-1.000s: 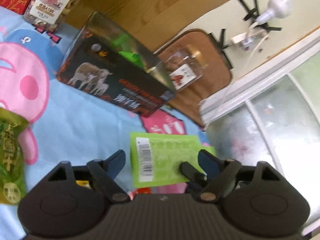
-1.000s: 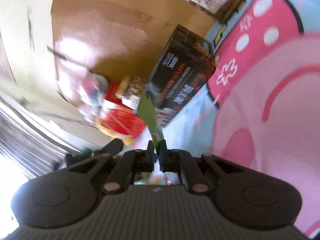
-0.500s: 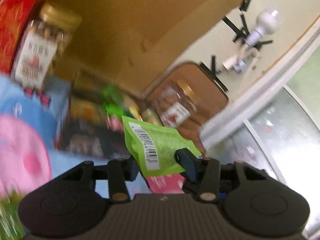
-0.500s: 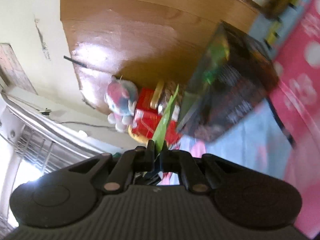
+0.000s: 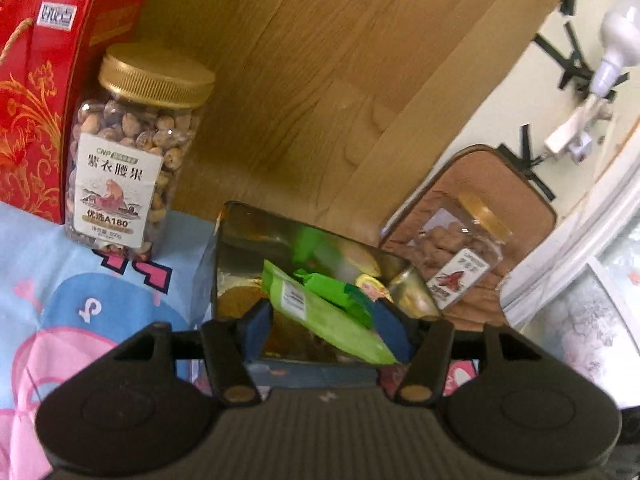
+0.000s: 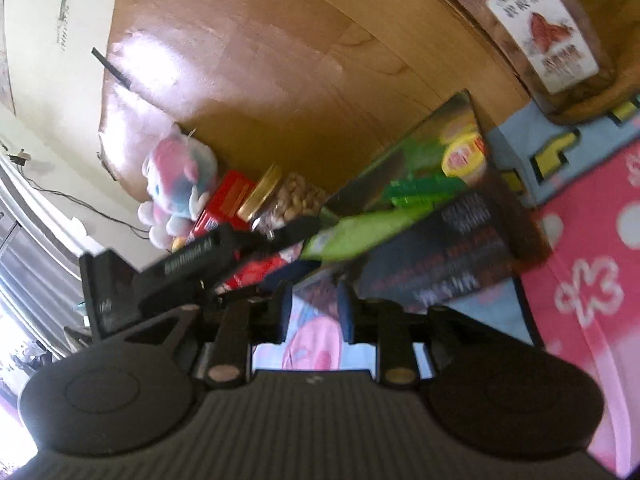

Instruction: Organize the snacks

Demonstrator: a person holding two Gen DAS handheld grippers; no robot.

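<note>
A green snack packet [image 5: 320, 316] hangs tilted over the open dark box [image 5: 224, 248], which holds several other green and yellow snacks. It sits between the blue pads of my left gripper [image 5: 326, 330]. Those jaws are opening and no longer press on it. From the right wrist view, the same packet [image 6: 360, 232] pokes over the box [image 6: 460, 248], with the left gripper's black finger [image 6: 224, 252] beside it. My right gripper [image 6: 312, 312] is below the box's near side. Its jaws are opening with nothing between them.
A gold-lidded nut jar [image 5: 132, 152] and a red gift box [image 5: 36, 100] stand left of the box against a wooden headboard [image 5: 320, 80]. A second jar [image 5: 456, 248] lies on a brown cushion [image 5: 500, 184]. A plush toy [image 6: 176, 188] sits farther back on the cartoon sheet [image 5: 60, 300].
Both grippers rose toward the box. The left closed on the green packet, carried it over the box and then widened. The right let go of the packet's edge and is empty.
</note>
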